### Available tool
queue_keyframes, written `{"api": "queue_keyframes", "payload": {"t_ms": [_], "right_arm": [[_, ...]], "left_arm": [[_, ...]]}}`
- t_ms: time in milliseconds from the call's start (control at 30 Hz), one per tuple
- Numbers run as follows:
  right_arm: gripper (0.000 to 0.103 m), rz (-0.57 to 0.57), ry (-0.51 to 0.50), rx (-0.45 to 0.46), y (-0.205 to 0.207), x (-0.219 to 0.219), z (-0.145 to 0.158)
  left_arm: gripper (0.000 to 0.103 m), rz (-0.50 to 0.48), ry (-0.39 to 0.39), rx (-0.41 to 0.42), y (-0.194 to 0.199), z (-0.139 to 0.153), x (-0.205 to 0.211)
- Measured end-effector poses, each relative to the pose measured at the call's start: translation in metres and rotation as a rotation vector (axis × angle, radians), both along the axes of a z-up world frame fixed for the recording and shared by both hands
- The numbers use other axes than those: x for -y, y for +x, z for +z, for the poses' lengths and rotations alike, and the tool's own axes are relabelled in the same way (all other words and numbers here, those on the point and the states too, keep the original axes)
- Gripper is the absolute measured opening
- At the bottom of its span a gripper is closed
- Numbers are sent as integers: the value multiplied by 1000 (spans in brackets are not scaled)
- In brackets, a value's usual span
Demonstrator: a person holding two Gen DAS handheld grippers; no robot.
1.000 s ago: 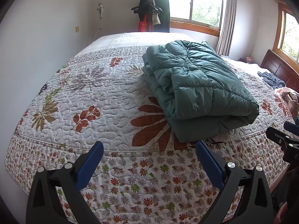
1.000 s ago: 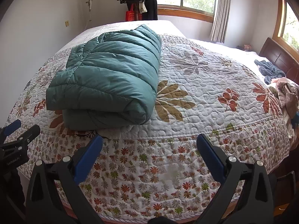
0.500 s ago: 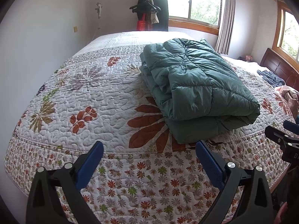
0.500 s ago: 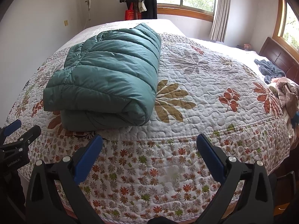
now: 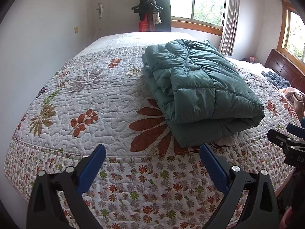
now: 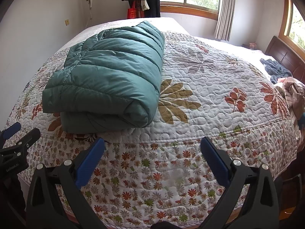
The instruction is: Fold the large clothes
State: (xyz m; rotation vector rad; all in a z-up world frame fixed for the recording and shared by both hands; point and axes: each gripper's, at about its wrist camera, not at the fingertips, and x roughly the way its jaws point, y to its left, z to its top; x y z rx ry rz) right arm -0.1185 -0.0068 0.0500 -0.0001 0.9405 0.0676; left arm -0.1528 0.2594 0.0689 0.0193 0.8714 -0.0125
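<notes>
While folded, teal jacket (image 5: 200, 91) on quilt (image 5: 95, 103)

Left gripper (image 5: 152, 154) hung w/ jaws wide apart, nothing btwn them, off the near edge of floral quilt (image 5: 106, 103), folded green puffer jacket (image 5: 198, 89) lay just beyond, right gripper (image 5: 286, 141) poking in at right edge.

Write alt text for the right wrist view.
A folded teal puffer jacket lies near the edge of a floral quilted bed. The open right gripper hovers empty below it; the left gripper shows at far left.
</notes>
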Motion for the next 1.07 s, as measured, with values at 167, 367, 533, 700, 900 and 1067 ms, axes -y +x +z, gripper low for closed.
{"api": "queue_keyframes", "payload": {"t_ms": [167,367,533,700,900,1067], "right_arm": [[100,-1,1,0,0,-1,-1],[100,1,3,-1,0,-1,-1],[100,7,5,17,-1,-2,1],[100,12,25,17,1,0,1],[100,-3,19,-7,3,1,-3],[100,-6,21,-11,4,3,-4]], "left_arm": [[99,-1,-1,-1,0,0,0],[99,4,-4,3,0,0,-1],[99,2,-3,5,0,0,-1],[99,2,-2,6,0,0,0],[99,3,-5,3,0,0,0],[99,1,-7,2,1,0,0]]}}
